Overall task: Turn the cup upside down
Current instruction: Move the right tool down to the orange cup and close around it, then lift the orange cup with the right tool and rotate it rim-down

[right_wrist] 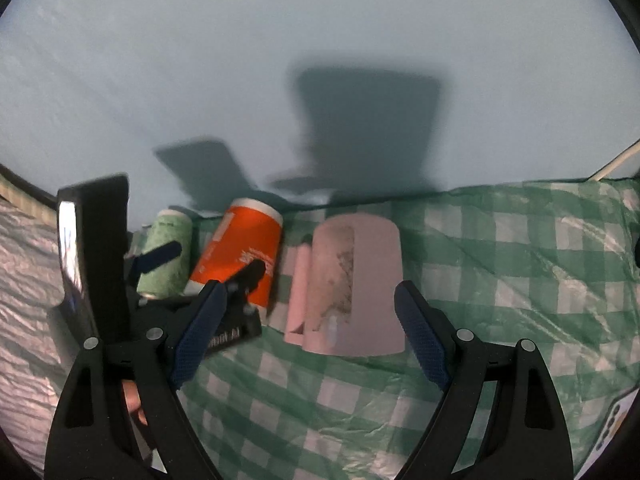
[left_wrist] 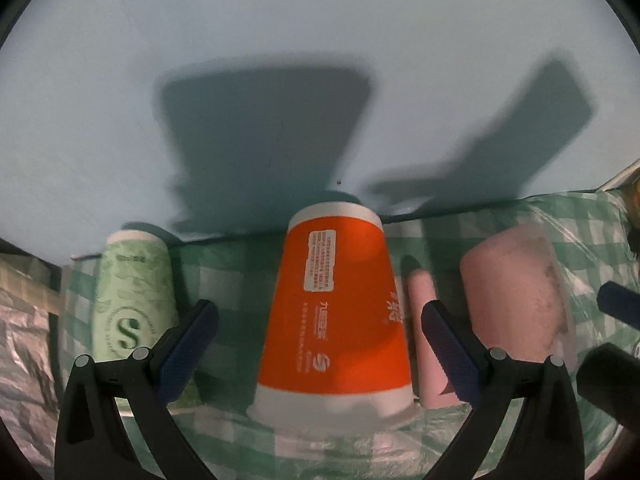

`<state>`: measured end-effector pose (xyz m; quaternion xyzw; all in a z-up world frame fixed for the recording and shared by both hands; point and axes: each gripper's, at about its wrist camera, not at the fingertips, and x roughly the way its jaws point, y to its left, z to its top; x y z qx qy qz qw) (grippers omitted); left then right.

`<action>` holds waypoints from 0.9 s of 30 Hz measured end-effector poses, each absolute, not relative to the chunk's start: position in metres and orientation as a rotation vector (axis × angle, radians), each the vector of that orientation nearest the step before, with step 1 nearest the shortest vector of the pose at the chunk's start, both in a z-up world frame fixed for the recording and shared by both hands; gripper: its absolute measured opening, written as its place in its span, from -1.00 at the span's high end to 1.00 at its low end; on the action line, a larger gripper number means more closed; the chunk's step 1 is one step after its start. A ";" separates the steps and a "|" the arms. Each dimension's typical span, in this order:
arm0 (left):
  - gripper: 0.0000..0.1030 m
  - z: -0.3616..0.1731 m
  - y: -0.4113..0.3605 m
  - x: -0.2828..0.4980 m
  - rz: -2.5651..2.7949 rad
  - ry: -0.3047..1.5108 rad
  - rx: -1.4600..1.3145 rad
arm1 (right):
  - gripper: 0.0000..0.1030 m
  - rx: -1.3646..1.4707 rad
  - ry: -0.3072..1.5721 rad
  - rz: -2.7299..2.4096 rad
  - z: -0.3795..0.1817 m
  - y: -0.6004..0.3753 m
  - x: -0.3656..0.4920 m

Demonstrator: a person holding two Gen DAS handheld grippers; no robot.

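An orange paper cup [left_wrist: 334,312] stands upside down on the green checked cloth [left_wrist: 224,276], wide rim down. My left gripper [left_wrist: 318,344] is open, a finger on each side of it, not touching. A pink mug [left_wrist: 516,300] stands upside down to its right, handle [left_wrist: 428,336] toward the orange cup. A green paper cup [left_wrist: 130,296] stands upside down to the left. In the right wrist view my right gripper [right_wrist: 306,332] is open and empty in front of the pink mug [right_wrist: 360,284]; the orange cup [right_wrist: 240,256] and the green cup [right_wrist: 168,256] show at left.
A pale blue wall [left_wrist: 320,60] rises right behind the cups. The left gripper's body [right_wrist: 96,256] stands at the left of the right wrist view. Crinkled silvery sheet [right_wrist: 28,300] lies left of the cloth [right_wrist: 500,280]. The right gripper's finger [left_wrist: 620,304] shows at the far right.
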<state>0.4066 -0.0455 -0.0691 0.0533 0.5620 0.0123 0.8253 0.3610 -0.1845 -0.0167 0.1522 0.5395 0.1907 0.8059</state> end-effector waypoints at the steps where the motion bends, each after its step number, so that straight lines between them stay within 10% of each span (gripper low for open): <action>1: -0.93 -0.072 -0.044 0.409 0.022 1.204 0.107 | -0.67 0.326 1.160 0.404 -0.020 -0.184 0.362; 9: -0.49 -0.091 -0.038 0.427 -0.014 1.283 0.057 | -0.67 0.350 1.178 0.393 -0.031 -0.179 0.369; 27: -0.46 -0.025 -0.028 0.329 -0.169 1.150 0.108 | -0.67 0.313 1.140 0.441 -0.007 -0.191 0.323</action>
